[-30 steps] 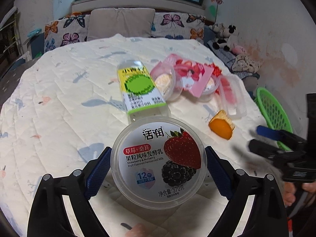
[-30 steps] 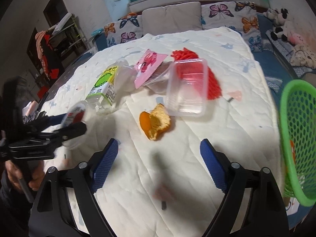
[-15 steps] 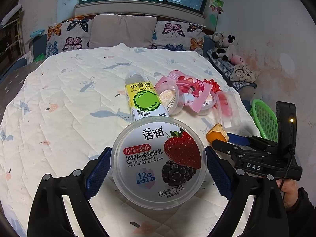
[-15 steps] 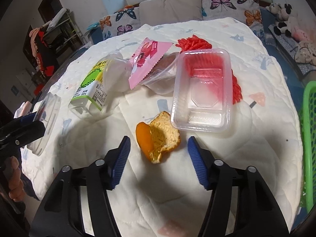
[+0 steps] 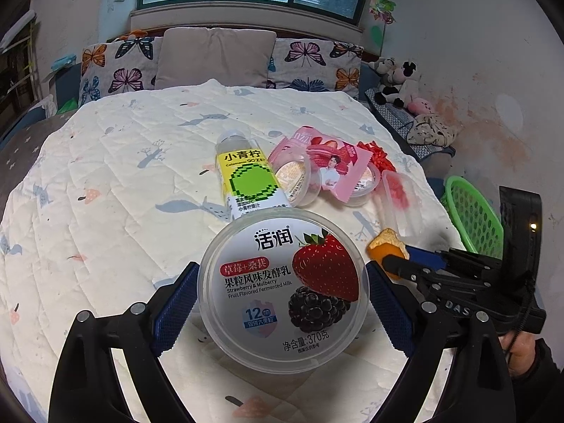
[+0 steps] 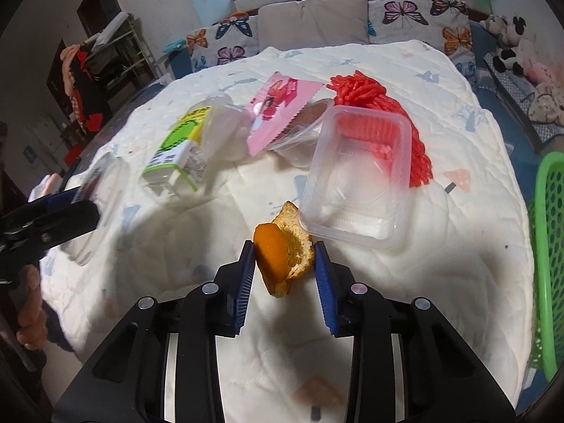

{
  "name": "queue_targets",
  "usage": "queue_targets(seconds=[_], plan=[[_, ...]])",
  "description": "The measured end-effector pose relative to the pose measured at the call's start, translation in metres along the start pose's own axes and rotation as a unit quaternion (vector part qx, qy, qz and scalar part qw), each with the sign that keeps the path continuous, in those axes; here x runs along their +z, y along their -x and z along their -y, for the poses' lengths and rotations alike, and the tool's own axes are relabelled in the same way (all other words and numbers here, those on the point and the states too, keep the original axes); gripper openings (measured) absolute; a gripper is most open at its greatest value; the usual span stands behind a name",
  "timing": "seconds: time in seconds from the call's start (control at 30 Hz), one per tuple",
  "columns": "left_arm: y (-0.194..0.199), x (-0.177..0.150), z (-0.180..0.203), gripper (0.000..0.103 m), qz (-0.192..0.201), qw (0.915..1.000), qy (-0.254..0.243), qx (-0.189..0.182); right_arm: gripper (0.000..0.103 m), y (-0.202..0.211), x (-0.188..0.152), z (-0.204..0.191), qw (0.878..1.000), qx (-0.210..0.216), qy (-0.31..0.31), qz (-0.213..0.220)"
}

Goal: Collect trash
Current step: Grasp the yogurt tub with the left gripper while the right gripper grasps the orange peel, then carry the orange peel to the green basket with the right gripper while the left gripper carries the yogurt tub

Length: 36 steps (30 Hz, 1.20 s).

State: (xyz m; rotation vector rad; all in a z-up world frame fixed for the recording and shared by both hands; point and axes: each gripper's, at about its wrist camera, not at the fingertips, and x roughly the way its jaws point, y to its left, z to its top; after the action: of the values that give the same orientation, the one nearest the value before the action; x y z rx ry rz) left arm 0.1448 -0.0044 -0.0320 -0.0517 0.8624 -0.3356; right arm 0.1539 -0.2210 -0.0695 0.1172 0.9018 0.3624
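My left gripper [image 5: 282, 292] is shut on a round clear yogurt lid [image 5: 283, 289] with a strawberry label, held above the bed. My right gripper [image 6: 284, 264] is closed around an orange peel [image 6: 282, 261], both pads touching its sides; it also shows in the left wrist view [image 5: 386, 246]. Beyond lie a clear plastic tray [image 6: 359, 179], red foam netting [image 6: 370, 91], a pink wrapper [image 6: 278, 109], clear cups [image 5: 296, 176] and a lime drink bottle [image 5: 248, 179].
A green mesh basket [image 6: 550, 246] stands off the bed's right edge, also in the left wrist view [image 5: 472, 211]. Pillows [image 5: 215, 56] line the far side of the white quilt [image 5: 105, 194]. Stuffed toys [image 5: 394, 77] sit at the right wall.
My right gripper moved forward to the orange peel and closed its jaws around it. My left gripper kept hold of the yogurt lid and lifted a little.
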Motion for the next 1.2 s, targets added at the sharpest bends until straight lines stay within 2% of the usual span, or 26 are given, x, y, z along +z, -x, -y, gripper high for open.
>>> queue_targets(seconds=[0.13,0.23,0.3,0.5,0.73,0.97,1.2], plan=[[0.002,0.003,0.006,0.089,0.003,1.0000,-0.006,-0.003,0.034,0.010,-0.006,-0.004,1.000,0.020,-0.004,-0.002],[0.004,0.004,0.010,0.089,0.005,0.9999,-0.010,-0.005,0.034,0.015,-0.010,-0.002,0.998,0.050,-0.023,-0.011],[0.005,0.004,0.012,0.089,0.006,0.9999,-0.012,-0.005,0.034,0.017,-0.015,0.002,0.995,0.087,-0.052,-0.022],[0.010,0.005,0.018,0.089,0.009,0.9997,-0.021,-0.005,0.034,0.031,-0.022,0.003,0.993,0.095,-0.063,-0.017],[0.009,0.013,0.042,0.089,0.009,0.9989,-0.037,-0.027,0.034,0.067,-0.027,0.018,0.996,0.065,-0.063,0.016],[-0.003,0.026,0.089,0.089,0.007,0.9958,-0.072,-0.056,0.034,0.113,-0.034,0.065,0.994,0.007,-0.093,0.060],[-0.019,0.038,0.146,0.089,-0.004,0.9905,-0.106,-0.087,0.034,0.151,-0.049,0.129,0.985,-0.060,-0.139,0.086]])
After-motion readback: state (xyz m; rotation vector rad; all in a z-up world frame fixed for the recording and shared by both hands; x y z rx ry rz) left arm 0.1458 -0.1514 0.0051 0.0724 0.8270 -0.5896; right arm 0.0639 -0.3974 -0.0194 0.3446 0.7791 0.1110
